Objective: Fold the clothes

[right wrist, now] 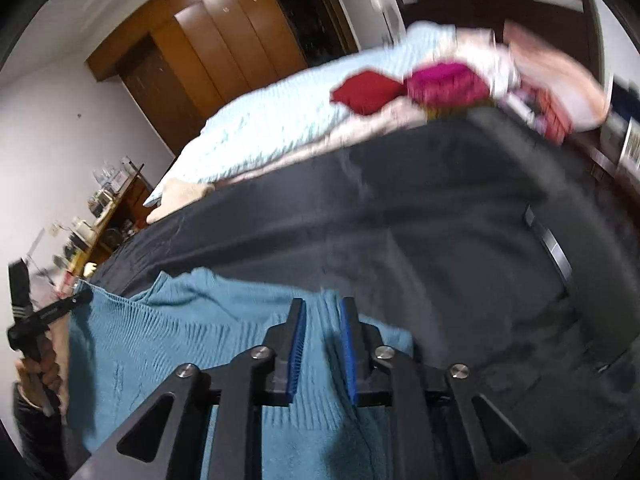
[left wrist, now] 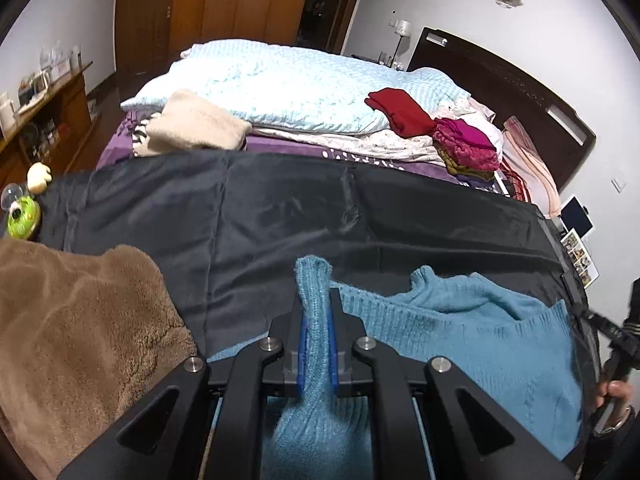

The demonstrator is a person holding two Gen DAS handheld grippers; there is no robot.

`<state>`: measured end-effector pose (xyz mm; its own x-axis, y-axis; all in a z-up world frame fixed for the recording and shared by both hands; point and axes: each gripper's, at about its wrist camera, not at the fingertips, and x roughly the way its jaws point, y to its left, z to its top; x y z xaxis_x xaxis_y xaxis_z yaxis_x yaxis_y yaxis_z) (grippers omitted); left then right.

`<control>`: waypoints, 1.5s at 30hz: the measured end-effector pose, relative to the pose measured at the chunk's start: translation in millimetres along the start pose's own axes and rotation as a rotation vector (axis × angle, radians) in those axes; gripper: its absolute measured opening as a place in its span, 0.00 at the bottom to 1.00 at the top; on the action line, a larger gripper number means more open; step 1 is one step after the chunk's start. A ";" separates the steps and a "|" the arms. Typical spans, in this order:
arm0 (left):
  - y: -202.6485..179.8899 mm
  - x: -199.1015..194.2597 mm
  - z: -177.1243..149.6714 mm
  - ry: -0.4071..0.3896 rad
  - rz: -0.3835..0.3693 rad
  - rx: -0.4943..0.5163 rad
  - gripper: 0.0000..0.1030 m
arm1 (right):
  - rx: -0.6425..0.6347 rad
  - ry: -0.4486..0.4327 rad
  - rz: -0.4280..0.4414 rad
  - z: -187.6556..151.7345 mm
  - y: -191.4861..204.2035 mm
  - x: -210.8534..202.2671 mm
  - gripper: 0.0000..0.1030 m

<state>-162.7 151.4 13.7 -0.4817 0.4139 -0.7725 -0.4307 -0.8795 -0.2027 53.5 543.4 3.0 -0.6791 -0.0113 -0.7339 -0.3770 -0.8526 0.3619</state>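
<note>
A teal knit sweater [left wrist: 472, 336] lies on a dark grey sheet [left wrist: 260, 216] spread over the near part of the bed. My left gripper [left wrist: 318, 300] is shut on a bunched fold of the sweater, which sticks up between the blue pads. In the right wrist view the same sweater [right wrist: 168, 344] lies under my right gripper [right wrist: 322, 308]. Its blue pads stand a little apart around a ridge of the knit; the view is blurred, so the grip is unclear.
A brown fleece blanket [left wrist: 80, 332] lies at the left. A green toy [left wrist: 22, 216] sits at the sheet's left edge. Behind are a pale blue quilt [left wrist: 288, 84], a cream towel [left wrist: 196, 126], red [left wrist: 400, 110] and magenta [left wrist: 466, 144] clothes, and the dark headboard [left wrist: 500, 80].
</note>
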 end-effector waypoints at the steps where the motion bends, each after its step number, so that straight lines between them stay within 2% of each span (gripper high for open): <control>1: 0.5 1.4 -0.3 0.004 -0.001 -0.003 0.09 | 0.007 0.013 0.000 -1.2 -4.0 4.8 0.31; 2: 1.1 2.8 -0.6 0.009 -0.003 -0.006 0.09 | 0.012 0.025 -0.003 -1.8 -7.2 9.4 0.47; 4: 2.2 5.5 -1.1 0.018 -0.006 -0.013 0.09 | 0.007 0.036 -0.020 -3.0 -10.1 15.6 0.67; 9: 4.9 12.4 -2.6 0.040 -0.012 -0.028 0.09 | -0.094 -0.008 -0.033 -9.8 4.2 15.4 0.67; 10: 5.4 13.8 -2.9 0.044 -0.014 -0.031 0.09 | -0.127 0.000 -0.044 -10.0 9.9 18.1 0.66; 12: 6.5 16.6 -3.4 0.053 -0.017 -0.038 0.09 | -0.185 0.058 -0.068 -11.1 19.9 30.7 0.53; 13: 6.5 17.1 -3.6 0.055 -0.017 -0.038 0.09 | -0.200 0.097 -0.083 -13.3 21.8 38.9 0.35; 14: 6.3 16.1 -3.7 0.052 -0.016 -0.036 0.09 | -0.210 0.117 -0.092 -15.1 23.1 43.9 0.32; 15: 6.8 14.2 -3.8 0.048 -0.015 -0.037 0.09 | -0.214 0.102 -0.093 -16.3 24.0 42.1 0.26; 16: 7.8 12.3 -3.7 0.044 -0.017 -0.041 0.09 | -0.219 0.072 -0.099 -17.0 25.0 35.9 0.13; 19: 11.4 0.3 -0.2 0.019 -0.029 -0.061 0.09 | -0.193 -0.053 -0.077 -17.0 27.1 1.3 0.13; 23: 6.3 -24.4 11.5 -0.055 -0.043 -0.076 0.09 | -0.210 -0.195 -0.105 -7.5 43.6 -40.1 0.12; 27: -3.6 -32.9 24.0 -0.120 0.017 -0.041 0.09 | -0.238 -0.301 -0.166 13.7 64.1 -61.3 0.12; 30: -2.5 -16.1 28.9 -0.102 0.065 -0.038 0.09 | -0.232 -0.298 -0.219 28.2 66.5 -46.2 0.12; 36: 0.1 37.4 13.1 -0.014 0.151 -0.011 0.10 | -0.188 -0.154 -0.287 28.0 50.9 27.7 0.12; 40: 1.3 63.4 -0.4 0.035 0.204 0.014 0.16 | -0.175 -0.087 -0.314 21.2 38.6 51.0 0.13; 41: 2.2 69.3 -3.5 0.056 0.216 0.016 0.25 | -0.168 -0.068 -0.312 21.2 35.9 54.1 0.14; 42: 3.3 74.6 -5.8 0.077 0.235 0.016 0.38 | -0.162 -0.046 -0.310 21.0 33.9 56.1 0.15; 43: 5.5 77.3 -7.1 0.084 0.252 0.010 0.45 | -0.157 -0.024 -0.309 20.8 31.9 58.1 0.23; 44: 8.7 75.2 -6.8 0.078 0.256 -0.003 0.54 | -0.151 -0.003 -0.308 20.6 29.8 60.1 0.38; 45: 12.0 71.0 -6.3 0.073 0.243 -0.018 0.56 | -0.148 0.008 -0.309 19.7 28.9 60.1 0.51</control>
<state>-197.3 168.7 -47.3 -0.5131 0.1723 -0.8409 -0.2950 -0.9554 -0.0157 -10.6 528.4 -19.3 -0.5420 0.2554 -0.8006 -0.4678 -0.8831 0.0350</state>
